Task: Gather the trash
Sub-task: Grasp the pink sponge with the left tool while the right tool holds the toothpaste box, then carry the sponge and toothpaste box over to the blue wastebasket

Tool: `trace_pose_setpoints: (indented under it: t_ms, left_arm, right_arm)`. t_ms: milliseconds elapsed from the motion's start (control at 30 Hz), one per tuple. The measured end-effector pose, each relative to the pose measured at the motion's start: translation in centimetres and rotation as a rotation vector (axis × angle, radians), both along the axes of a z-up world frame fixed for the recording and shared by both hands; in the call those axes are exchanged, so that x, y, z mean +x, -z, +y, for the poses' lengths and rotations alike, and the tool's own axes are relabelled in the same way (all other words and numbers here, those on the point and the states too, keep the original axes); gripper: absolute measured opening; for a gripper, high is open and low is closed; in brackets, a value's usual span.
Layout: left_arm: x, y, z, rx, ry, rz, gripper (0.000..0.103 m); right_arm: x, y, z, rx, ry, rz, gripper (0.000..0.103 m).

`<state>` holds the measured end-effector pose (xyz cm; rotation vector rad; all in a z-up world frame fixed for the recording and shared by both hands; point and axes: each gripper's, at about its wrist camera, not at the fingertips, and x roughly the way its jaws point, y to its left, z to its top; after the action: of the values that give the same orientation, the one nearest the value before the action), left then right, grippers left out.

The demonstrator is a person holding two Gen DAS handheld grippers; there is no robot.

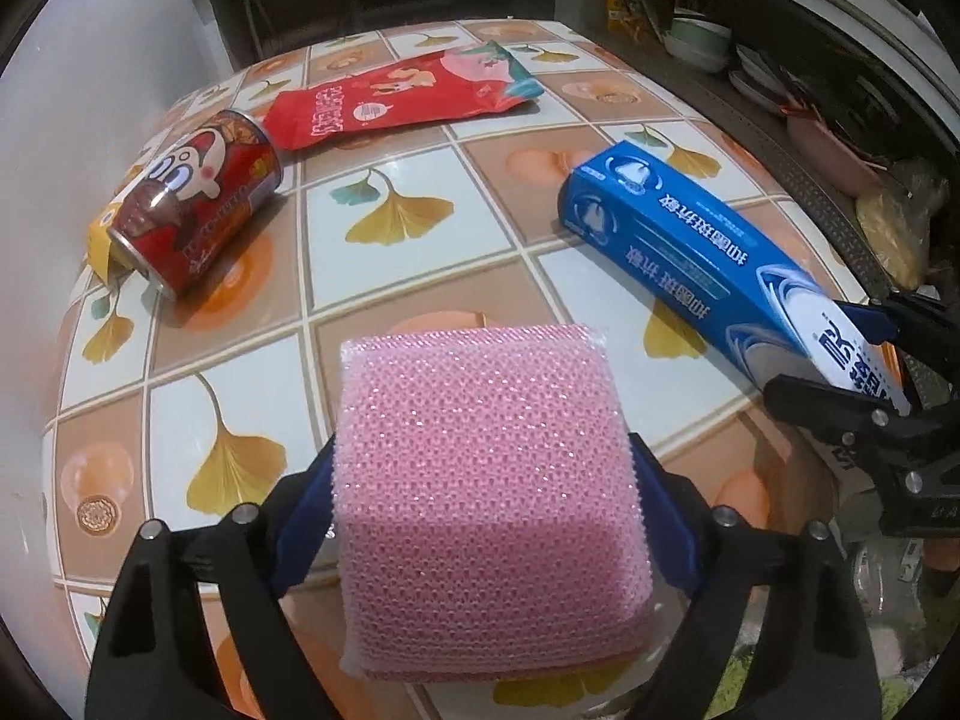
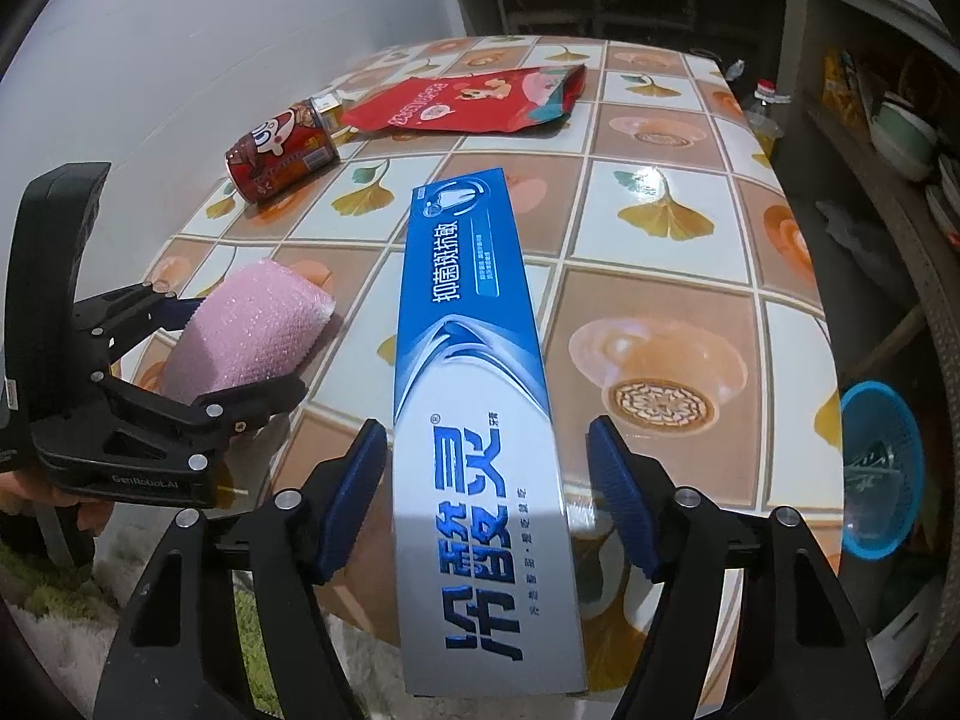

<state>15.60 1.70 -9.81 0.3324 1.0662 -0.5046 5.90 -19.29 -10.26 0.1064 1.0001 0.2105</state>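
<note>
Table (image 2: 660, 306): glossy cloth, tile print of ginkgo leaves and bowls. White wall (image 2: 240, 30) runs along its left edge. Clear plastic bottle, red cap (image 2: 762, 111), stands just past the far right corner. Shelf unit (image 2: 852, 138) beyond the right edge holds stacked bowls (image 1: 699, 39) and plates (image 1: 753, 75).

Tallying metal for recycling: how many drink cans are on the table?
1: the red can lies on its side near the wall, beside the red snack bag. None other shows.

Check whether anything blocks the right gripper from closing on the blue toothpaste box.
Nothing visible does. The long blue and white toothpaste box lies between the right gripper's open blue pads, gaps on both sides. The pink mesh sponge sits apart, to its left.
</note>
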Motion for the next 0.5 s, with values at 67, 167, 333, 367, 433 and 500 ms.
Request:
trace_pose_setpoints:
  t_ms: [67, 167, 333, 367, 433, 500]
  left_arm:
    - [-0.06, -0.01, -0.06, 0.002, 0.002, -0.009, 0.084]
    - [-0.08, -0.05, -0.13, 0.008, 0.0, -0.023, 0.083]
    - [-0.19, -0.17, -0.1, 0.012, 0.0, -0.038, 0.082]
    - [-0.24, -0.2, -0.14, 0.015, 0.001, -0.043, 0.082]
    - [-0.38, -0.3, -0.15, 0.022, 0.002, -0.056, 0.081]
    - [-0.44, -0.39, -0.13, 0.025, 0.002, -0.065, 0.081]
  right_arm:
    - [0.11, 0.01, -0.01, 0.002, 0.001, -0.002, 0.061]
    - [0.28, 0.07, 0.07, -0.007, 0.006, -0.004, 0.055]
    - [0.32, 0.07, 0.36, -0.029, 0.004, -0.014, 0.047]
    - [0.31, 0.05, 0.38, -0.03, 0.005, -0.017, 0.047]
    - [0.24, -0.04, 0.27, -0.024, 0.011, -0.022, 0.046]
    - [0.21, -0.11, 0.18, -0.017, 0.012, -0.024, 0.046]
